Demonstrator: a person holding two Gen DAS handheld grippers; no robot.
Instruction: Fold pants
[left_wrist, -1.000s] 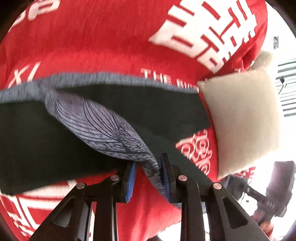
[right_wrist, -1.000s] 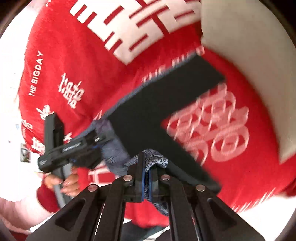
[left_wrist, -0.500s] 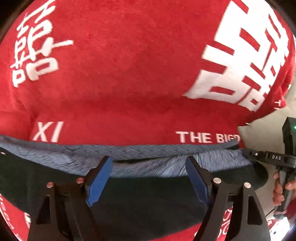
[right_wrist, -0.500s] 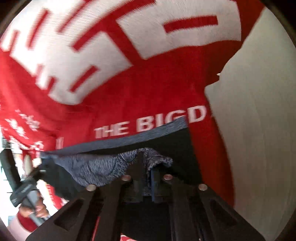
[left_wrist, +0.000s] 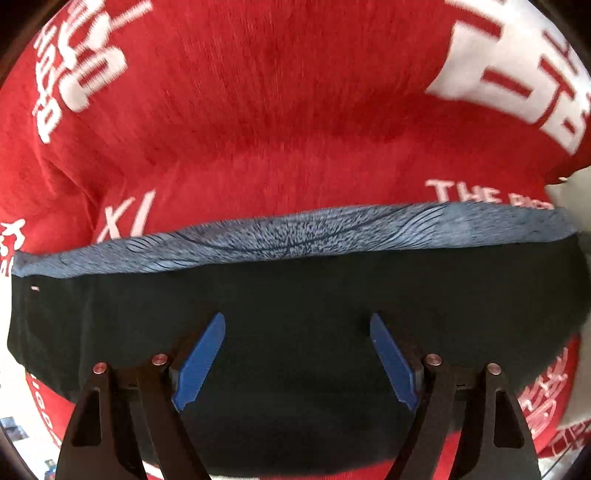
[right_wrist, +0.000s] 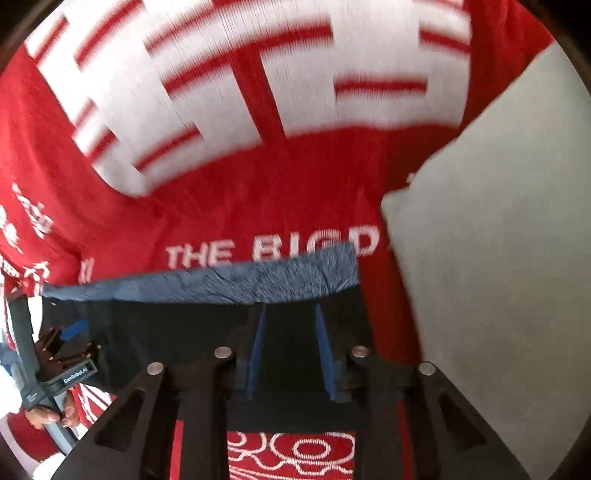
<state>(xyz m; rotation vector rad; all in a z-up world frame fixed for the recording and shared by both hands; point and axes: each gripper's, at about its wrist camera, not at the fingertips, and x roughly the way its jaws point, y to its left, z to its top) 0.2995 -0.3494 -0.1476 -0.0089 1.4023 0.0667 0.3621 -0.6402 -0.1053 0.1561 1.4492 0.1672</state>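
The dark pants (left_wrist: 295, 295) lie folded flat on the red blanket (left_wrist: 277, 110), with a blue-grey patterned band (left_wrist: 295, 236) along their far edge. My left gripper (left_wrist: 297, 317) points down over the dark cloth, open wide, nothing between its blue pads. In the right wrist view the same pants (right_wrist: 166, 332) run left from my right gripper (right_wrist: 290, 309). Its jaws are opening and stand a little apart over the cloth near the band (right_wrist: 258, 284), and the pads press on nothing. The left gripper (right_wrist: 70, 339) shows at the pants' left end, held by a hand (right_wrist: 48, 415).
The red blanket (right_wrist: 221, 206) bears large white characters and lettering and covers the whole surface. A pale grey pillow (right_wrist: 498, 258) lies just right of the pants' right end. A corner of it shows at the left view's right edge (left_wrist: 576, 192).
Both grippers let go of the patterned cloth they pinched and parted their jaws. The lifted fold now lies flat. Both views have come closer to the blanket.
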